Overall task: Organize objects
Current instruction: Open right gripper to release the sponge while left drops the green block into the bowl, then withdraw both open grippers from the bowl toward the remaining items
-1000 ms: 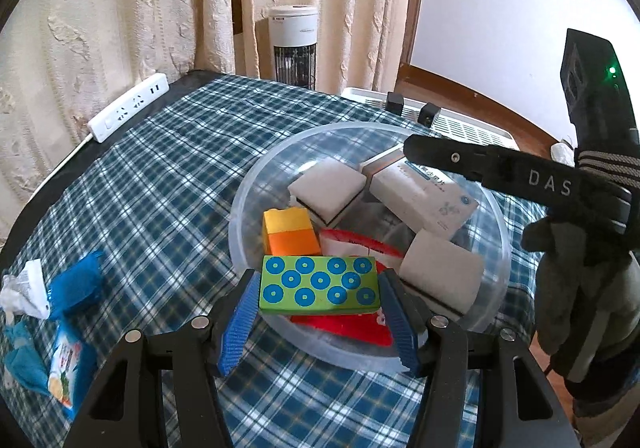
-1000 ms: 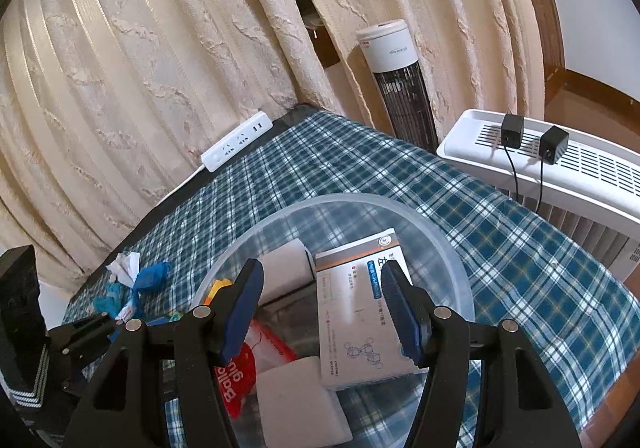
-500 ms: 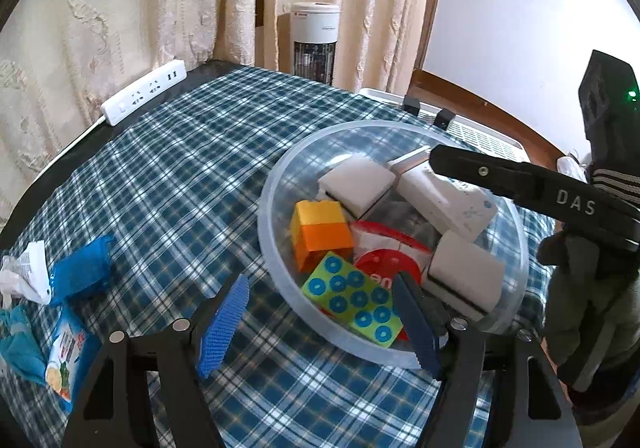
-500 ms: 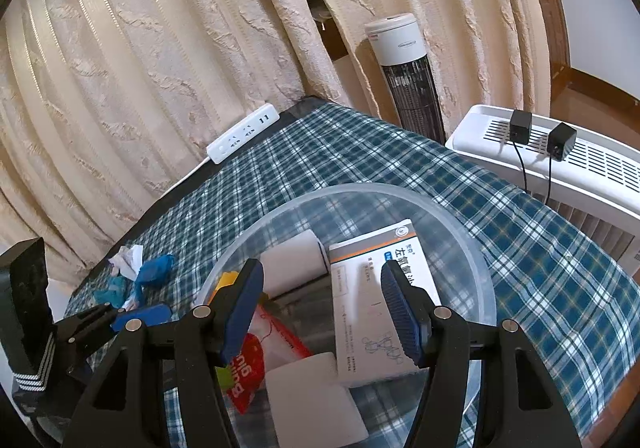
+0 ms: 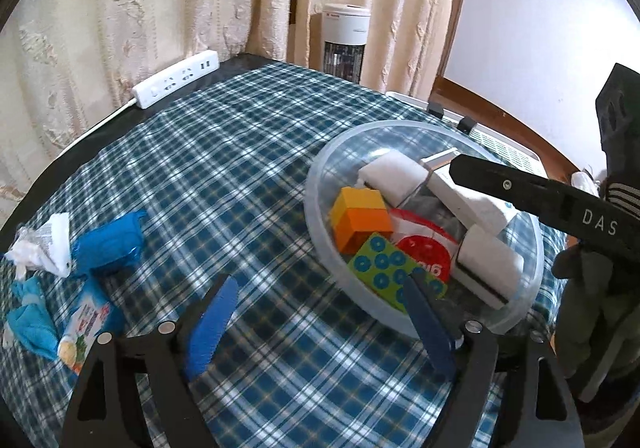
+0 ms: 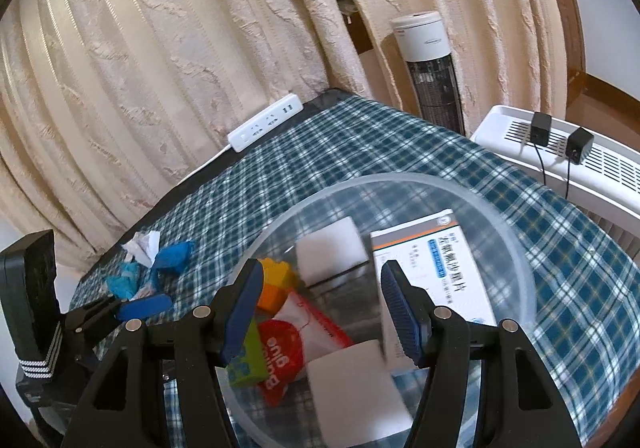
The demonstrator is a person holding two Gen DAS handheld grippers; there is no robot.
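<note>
The left claw (image 5: 320, 322) is seen standing wide apart over the checked cloth of the tabletop (image 5: 248, 152), nothing being held between its blue pads; its jaws have just been opening, and the green block with blue dots (image 5: 394, 274) is left lying inside the clear plastic bowl (image 5: 316, 184), against the near wall, just beside the right-hand pad. In the bowl are also found an orange and yellow block (image 5: 360, 218), two white sponges (image 5: 390, 176), a white medicine box (image 6: 434, 268) and a red and white packet (image 5: 424, 252). The right claw (image 6: 320, 312) is held over the bowl with its jaws partly apart and nothing is gripped by them; the packet and the nearer sponge are seen below the gap. From the left wrist view the right claw's black finger is seen reaching across the far side of the bowl, with a gloved hand (image 5: 588, 312) beneath it. Well apart from the bowl, at the left of the tabletop, a cluster of loose things is gathered: a blue wrapper (image 5: 110, 244), a crumpled white paper (image 5: 46, 246), a light blue cloth (image 5: 30, 316) and a small printed sachet (image 5: 88, 330). A white power strip (image 5: 176, 78) is laid along the far edge by the curtain (image 5: 160, 0).
</note>
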